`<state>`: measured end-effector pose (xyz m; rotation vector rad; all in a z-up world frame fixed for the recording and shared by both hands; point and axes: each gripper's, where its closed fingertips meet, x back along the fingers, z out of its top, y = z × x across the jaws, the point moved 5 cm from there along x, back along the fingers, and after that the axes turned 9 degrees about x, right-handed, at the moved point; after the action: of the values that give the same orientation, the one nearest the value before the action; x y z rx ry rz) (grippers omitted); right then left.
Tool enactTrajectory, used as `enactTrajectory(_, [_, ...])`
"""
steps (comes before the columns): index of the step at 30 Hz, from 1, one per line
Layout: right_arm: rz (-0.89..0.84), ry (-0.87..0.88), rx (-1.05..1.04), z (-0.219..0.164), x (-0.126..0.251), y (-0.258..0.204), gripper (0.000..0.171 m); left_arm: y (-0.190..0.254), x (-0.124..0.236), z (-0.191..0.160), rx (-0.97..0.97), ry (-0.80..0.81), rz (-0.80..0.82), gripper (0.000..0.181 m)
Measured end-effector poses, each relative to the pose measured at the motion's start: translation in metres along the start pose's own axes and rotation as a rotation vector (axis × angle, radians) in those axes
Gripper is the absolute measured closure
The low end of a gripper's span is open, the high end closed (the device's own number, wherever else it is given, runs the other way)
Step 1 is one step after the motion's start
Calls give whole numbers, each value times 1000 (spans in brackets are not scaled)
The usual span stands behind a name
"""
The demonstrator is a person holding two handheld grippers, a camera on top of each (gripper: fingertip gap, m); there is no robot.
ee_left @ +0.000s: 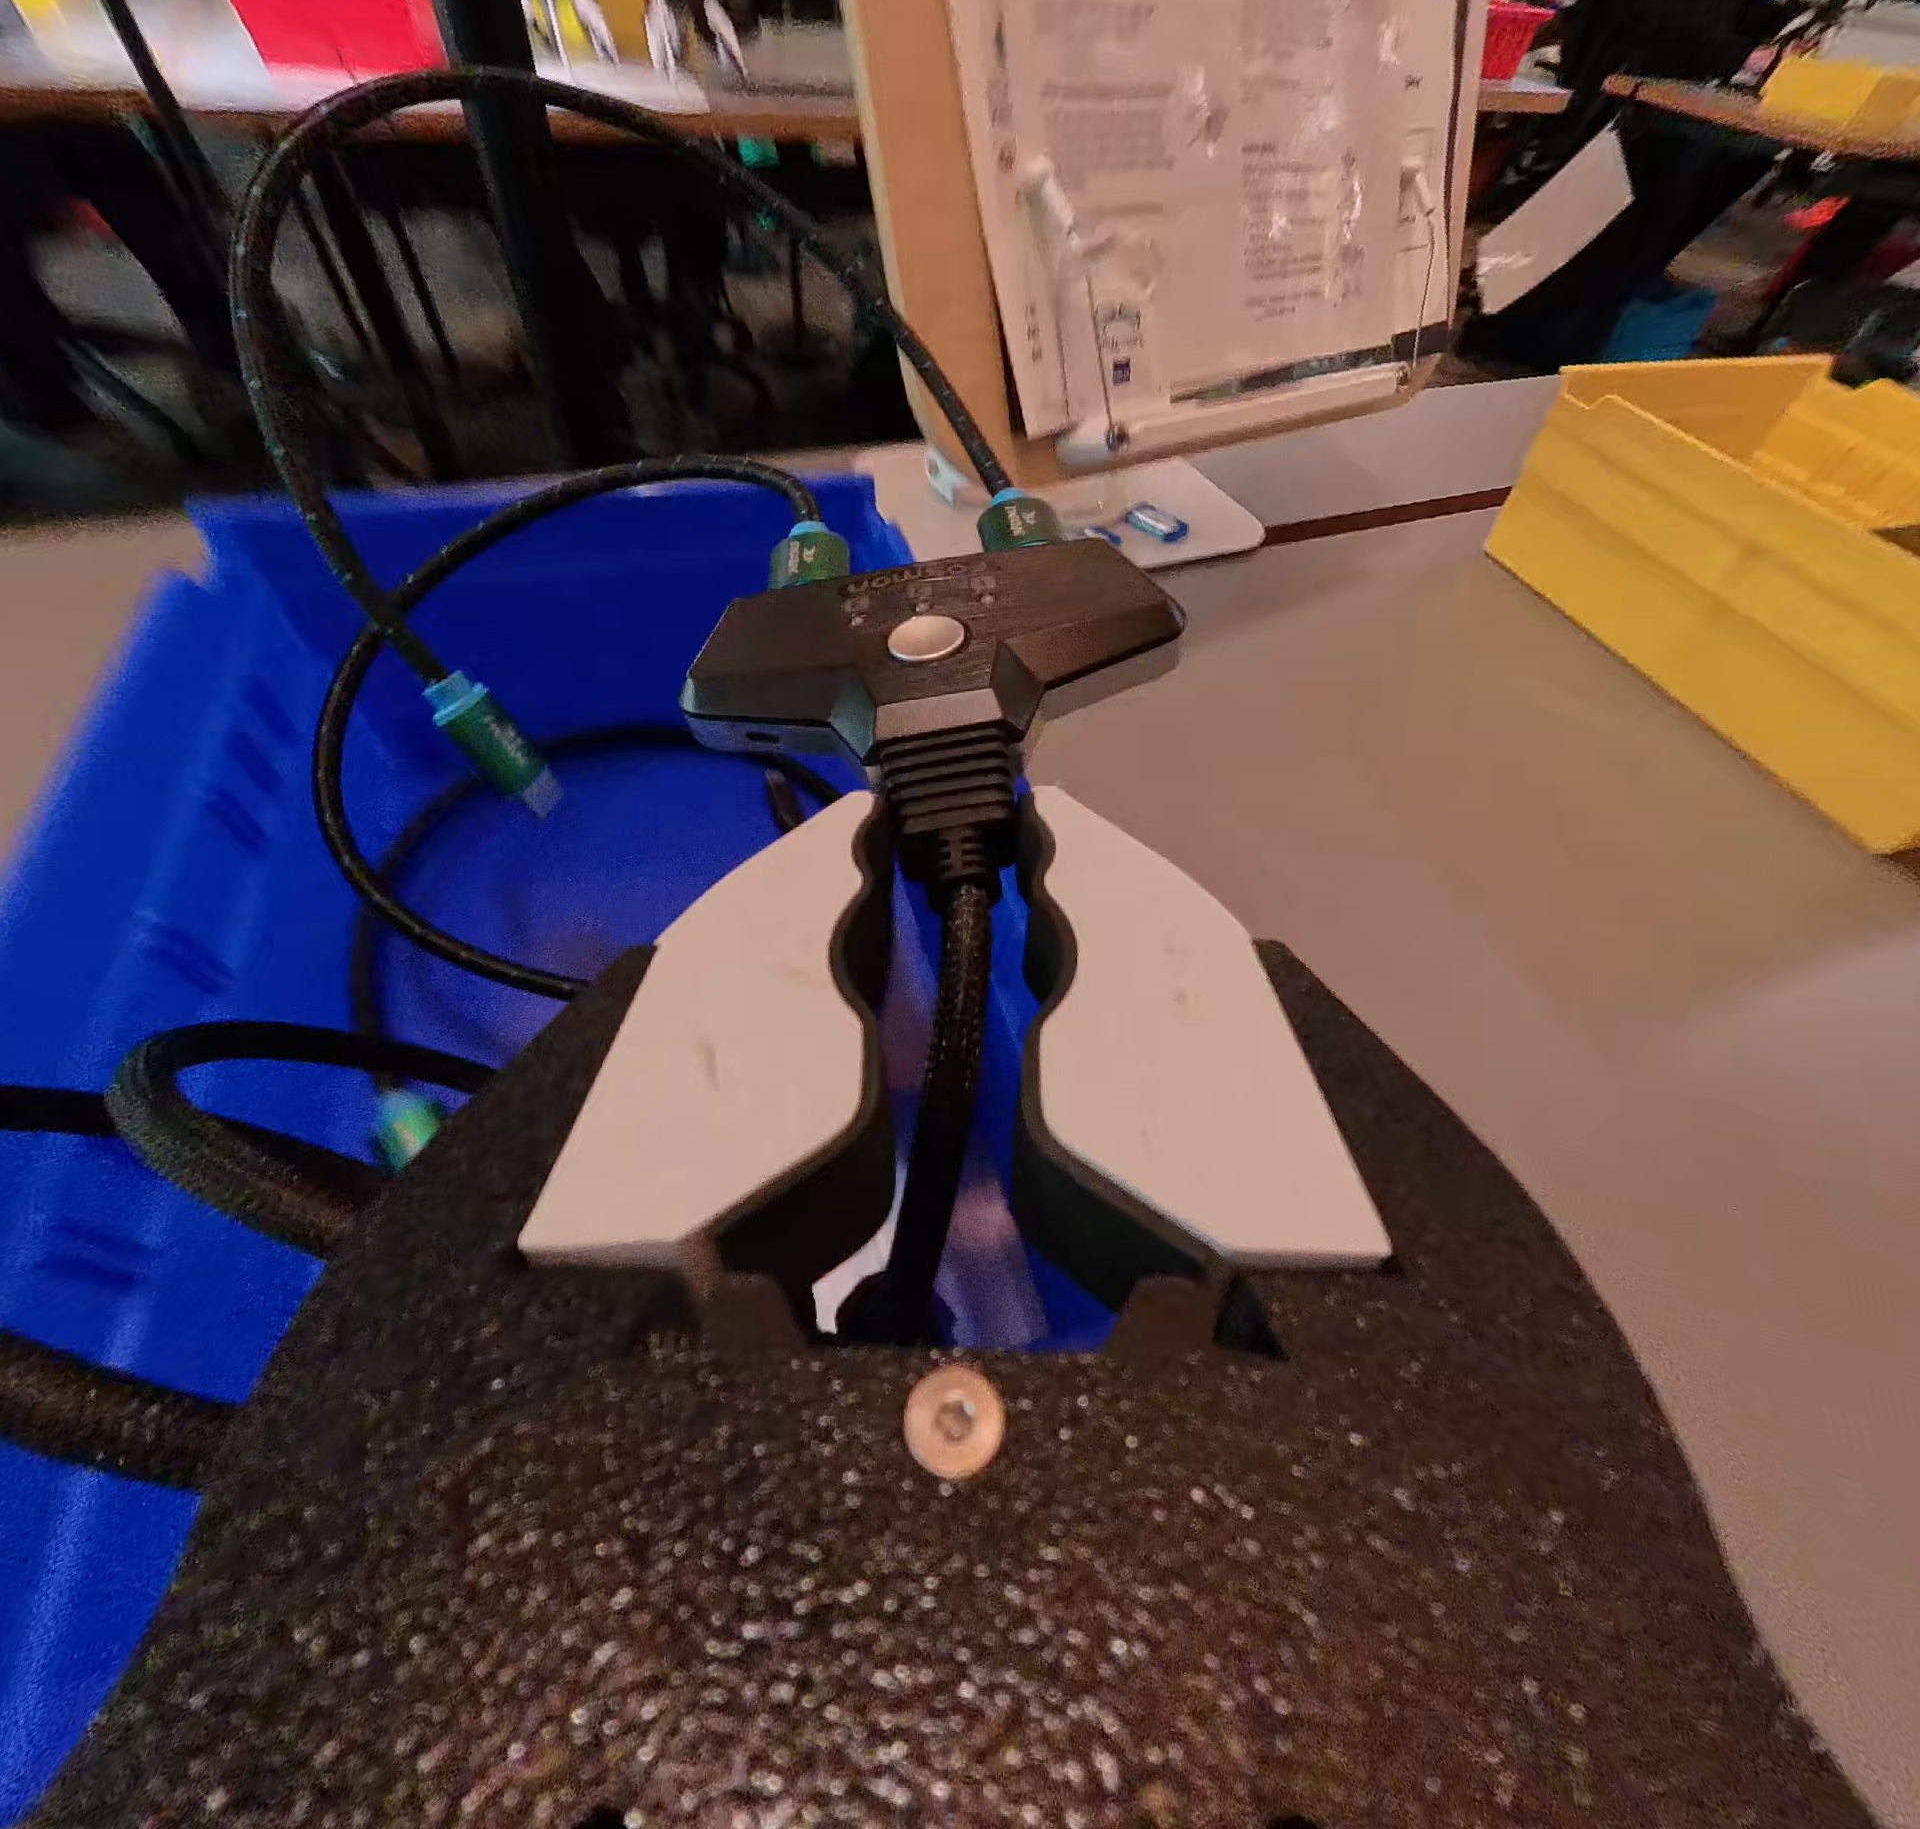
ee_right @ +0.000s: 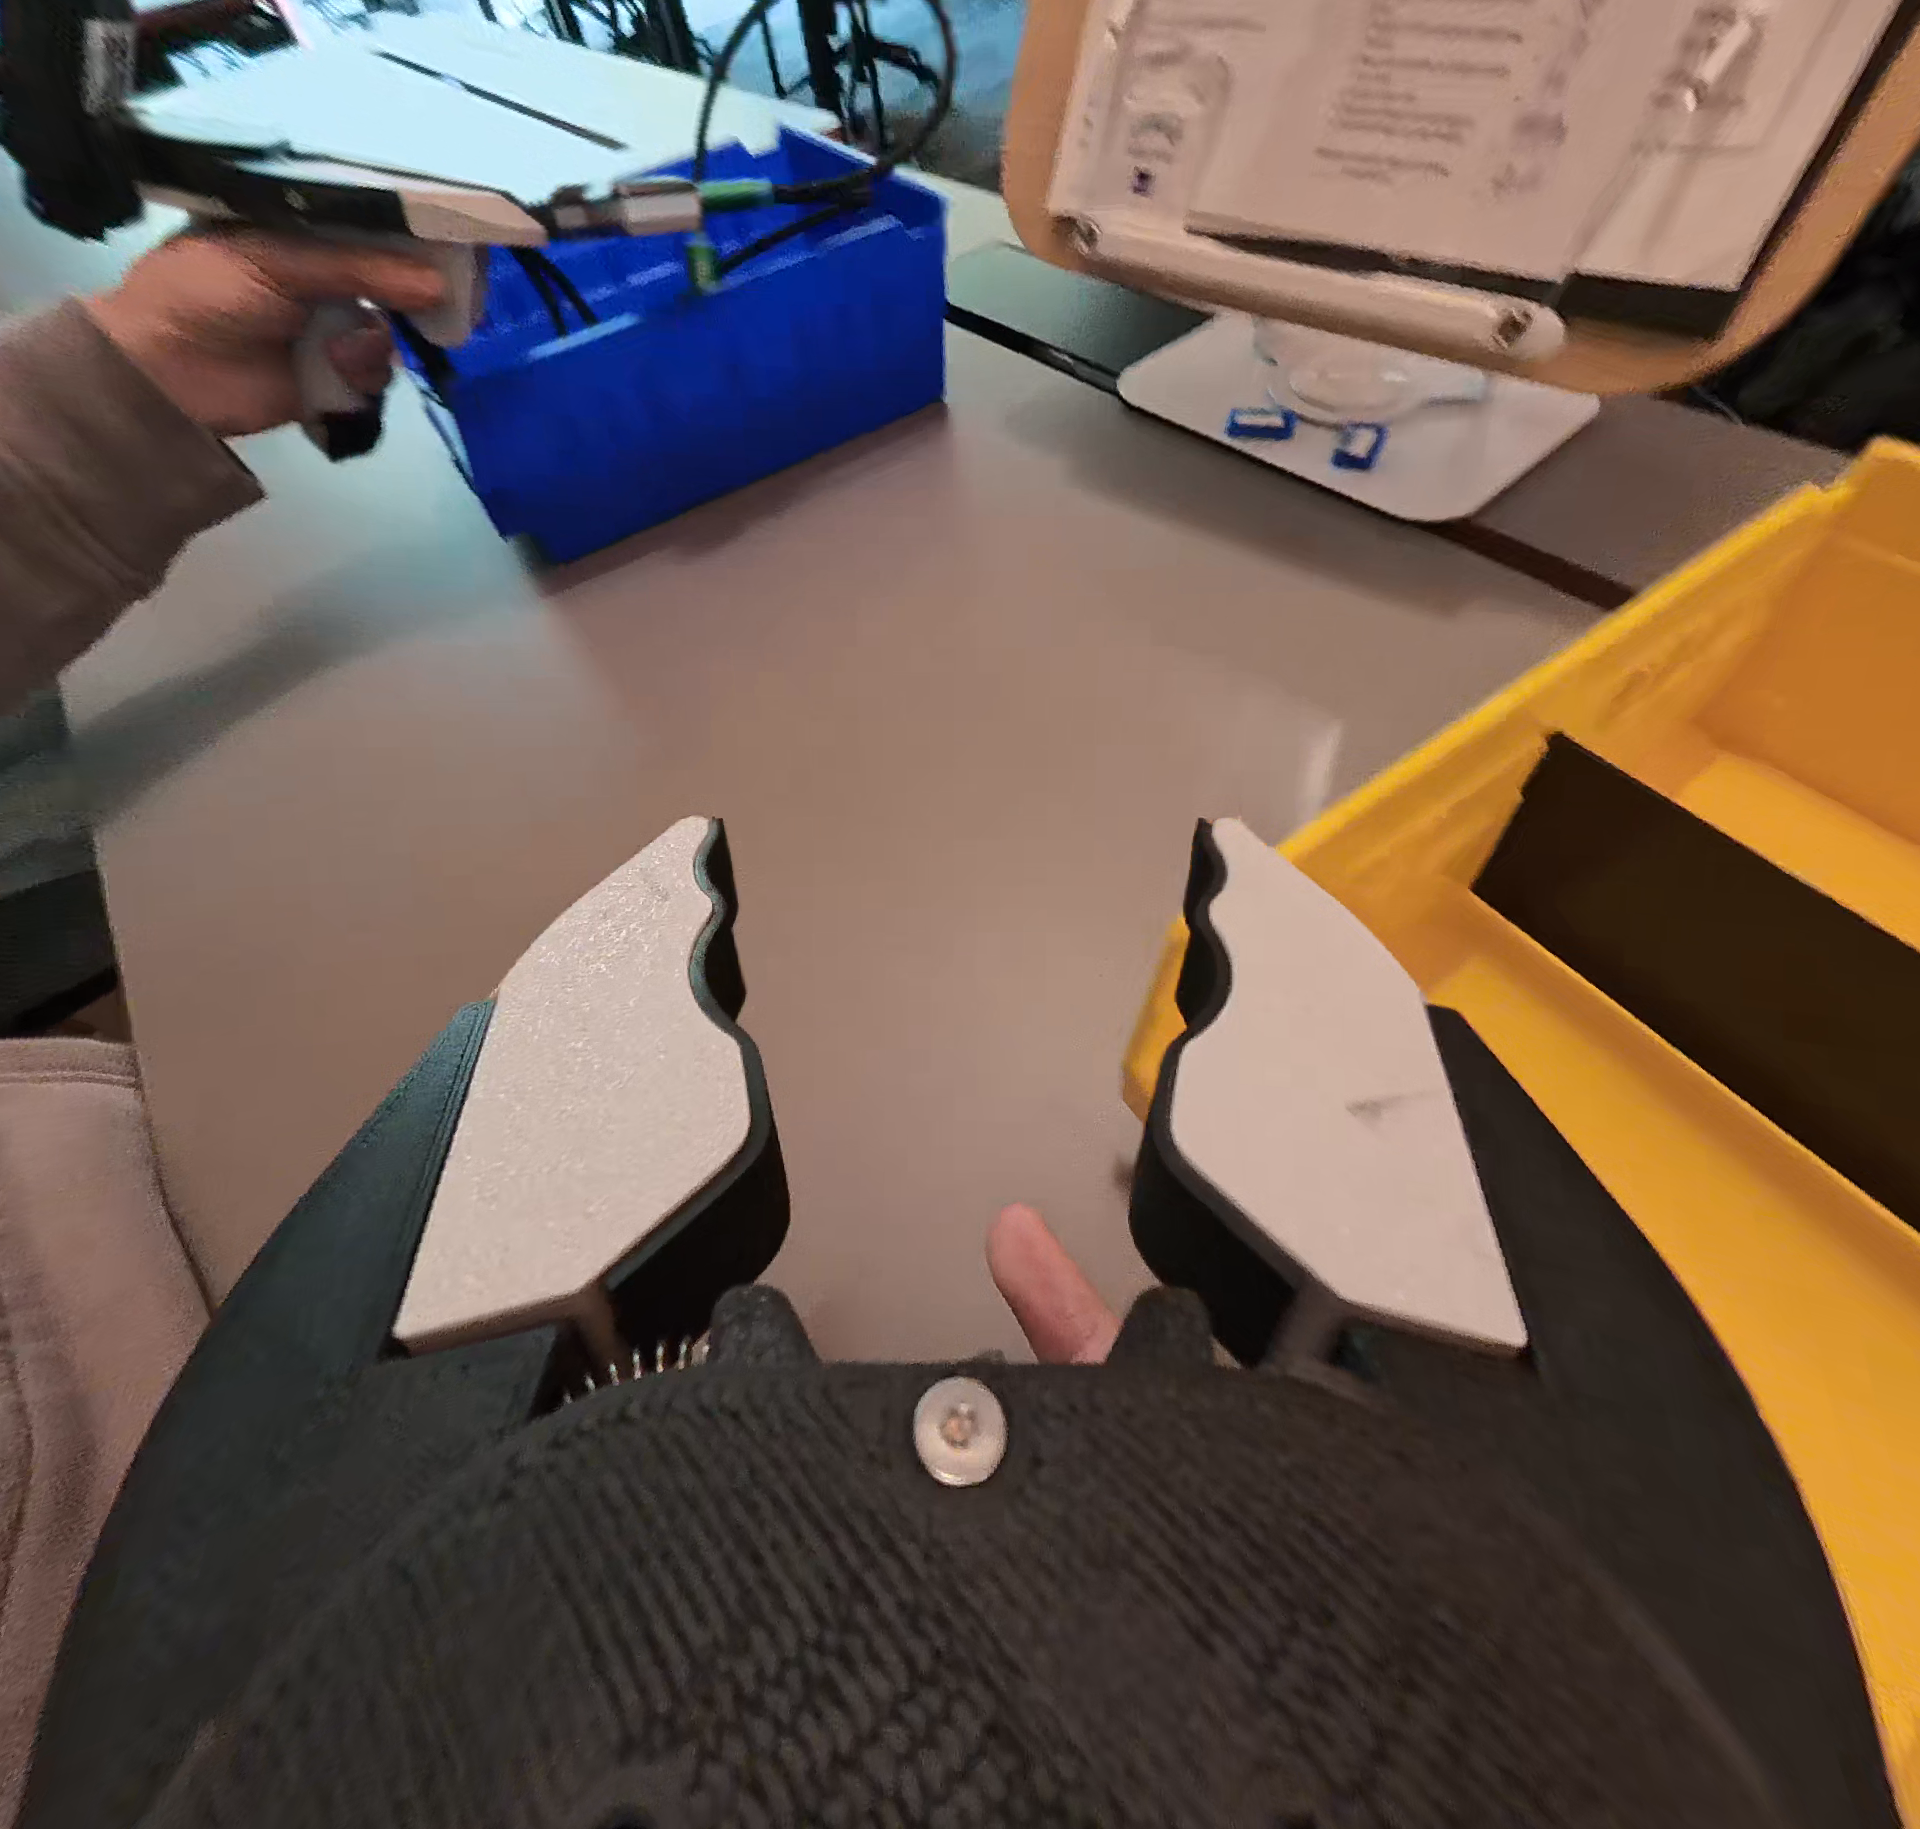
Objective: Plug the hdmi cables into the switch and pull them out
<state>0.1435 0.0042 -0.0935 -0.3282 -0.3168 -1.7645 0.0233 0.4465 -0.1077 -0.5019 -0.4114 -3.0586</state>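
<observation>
Left gripper (ee_left: pixel 951 823) up over the blue bin (ee_left: pixel 156 948), jaws pinched in on the ribbed strain relief (ee_left: pixel 945 792) of the HDMI switch (ee_left: pixel 930 641). So the black switch hangs out in front of the jaws, held off the table (ee_left: pixel 1403 896), its braided pigtail cable (ee_left: pixel 940 1031) running back down between the two fingers. Silver round button (ee_left: pixel 925 638) facing up.

Two green-collared HDMI plugs (ee_left: pixel 810 553) seated in the far side of the switch, second one (ee_left: pixel 1018 520) right next to it. Braided black HDMI cable (ee_left: pixel 312 252) arcing high from there and looping back down into the bin. A third green plug (ee_left: pixel 494 735) dangling loose over the bin, not plugged into anything. A fourth green end (ee_left: pixel 405 1125) lower left, too blurry to say much. More cable coiled in the bin bottom.

Right gripper (ee_right: pixel 956 844) hovering low over the bare grey table, jaws spread wide, nothing between them. Fingertip (ee_right: pixel 1044 1280) of the holding hand poking out under the body. Yellow bin (ee_right: pixel 1662 740) touching or just beside the right finger, black divider (ee_right: pixel 1683 906) inside.

From the right wrist view, the left gripper shows at upper left in a person's hand (ee_right: pixel 249 325), switch out over the blue bin. Clipboard stand (ee_right: pixel 1455 117) with papers at the back of the table, white base with small blue clips (ee_right: pixel 1262 423).
</observation>
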Motion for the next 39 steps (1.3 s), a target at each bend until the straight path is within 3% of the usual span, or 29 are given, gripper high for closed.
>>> enactTrajectory(1, [9, 24, 9, 6, -3, -5, 88, 5, 5, 6, -61, 37, 21, 159])
enactTrajectory(8, [223, 226, -96, 55, -47, -54, 77, 71, 47, 65, -441, 238, 111, 160])
enactTrajectory(13, [447, 492, -372, 109, -76, -82, 78, 145, 64, 77, -588, 293, -67, 160])
enactTrajectory(17, [601, 544, -583, 128, -96, -88, 82, 184, 57, 59, -636, 287, -247, 160])
enactTrajectory(22, [685, 553, -740, 116, -106, -86, 109, 210, 33, 17, -766, 184, -444, 159])
enactTrajectory(24, [649, 525, -794, 99, -109, -80, 145, 216, 24, 5, -775, 203, -512, 159])
enactTrajectory(28, [675, 627, -951, 78, -102, -72, 149, 221, 6, -7, -712, 260, -619, 159])
enactTrajectory(31, [619, 666, -1032, 65, -100, -66, 149, 220, -5, -10, -684, 275, -597, 145])
enactTrajectory(39, [539, 754, -1224, 53, -97, -50, 150, 227, 27, 0, -522, 343, -569, 141])
